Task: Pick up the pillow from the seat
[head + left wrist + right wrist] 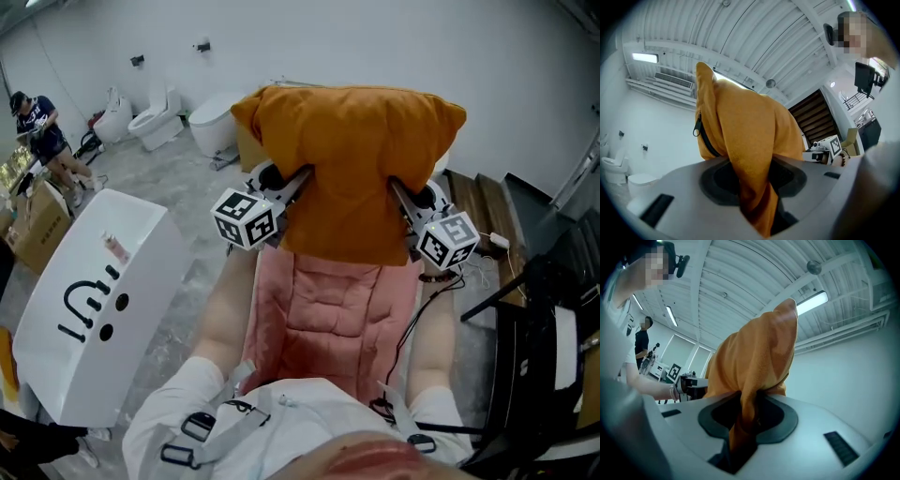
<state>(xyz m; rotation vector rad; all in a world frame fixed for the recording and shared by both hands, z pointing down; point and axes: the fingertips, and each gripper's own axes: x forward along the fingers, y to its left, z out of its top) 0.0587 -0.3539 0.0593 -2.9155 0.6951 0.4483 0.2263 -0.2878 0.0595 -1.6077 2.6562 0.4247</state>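
An orange pillow [352, 159] hangs in the air above a pink padded seat [323, 314]. My left gripper [302, 183] is shut on the pillow's left side and my right gripper [396, 192] is shut on its right side. In the left gripper view the orange cloth [740, 140] is pinched between the jaws, with a black zip running along its edge. The right gripper view shows a fold of the pillow [752, 376] squeezed between its jaws, and both cameras tilt up toward the ceiling.
A white box-like unit [94, 300] with black marks stands at the left. Toilets [155, 117] line the far wall. A person [37, 131] sits at the far left. Black frames [534, 356] and wooden boards [483, 211] stand at the right.
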